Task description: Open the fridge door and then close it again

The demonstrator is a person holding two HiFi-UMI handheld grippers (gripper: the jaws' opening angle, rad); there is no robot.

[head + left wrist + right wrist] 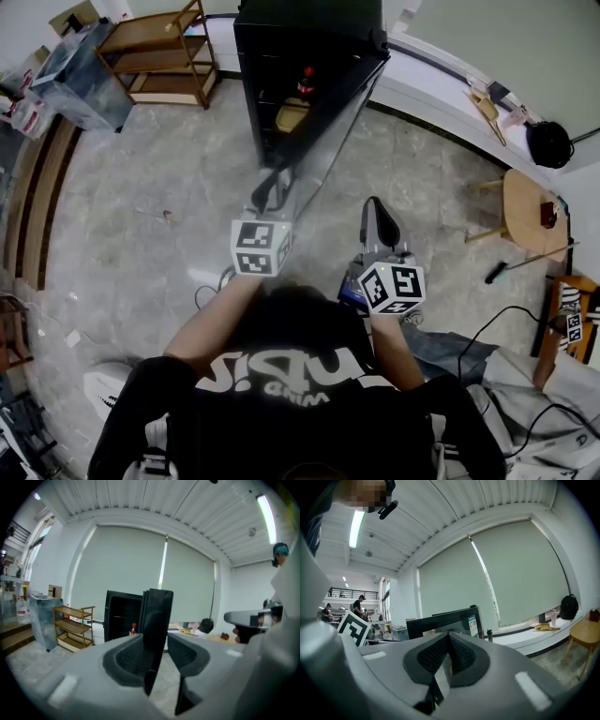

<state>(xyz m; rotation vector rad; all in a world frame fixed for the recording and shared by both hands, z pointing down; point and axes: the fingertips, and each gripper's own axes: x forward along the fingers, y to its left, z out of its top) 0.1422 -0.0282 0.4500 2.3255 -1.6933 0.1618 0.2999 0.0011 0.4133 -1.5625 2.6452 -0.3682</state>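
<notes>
The left gripper (157, 654) is clamped on the open door's (333, 122) edge, the right gripper (449, 651) is shut empty, and a bottle (305, 82) is seen in the fridge (281, 28).

The grey marbled floor (141, 216) is carrying nearly everything in the room. The black fridge (309, 23) is standing on it by the far wall, its door (328, 131) hanging open over the tiles. Left of the fridge a wooden shelf rack (159, 56) is standing, and just beside that a clear plastic bin (80, 84) is sitting. Off to the right, well apart from the fridge, a round wooden table (530, 211) is resting on its legs. A black cable (483, 328) is trailing over the tiles near a heap of grey cloth (525, 394). A white ledge (422, 84) is running along the wall, with a black bag (548, 143) sitting on it.
</notes>
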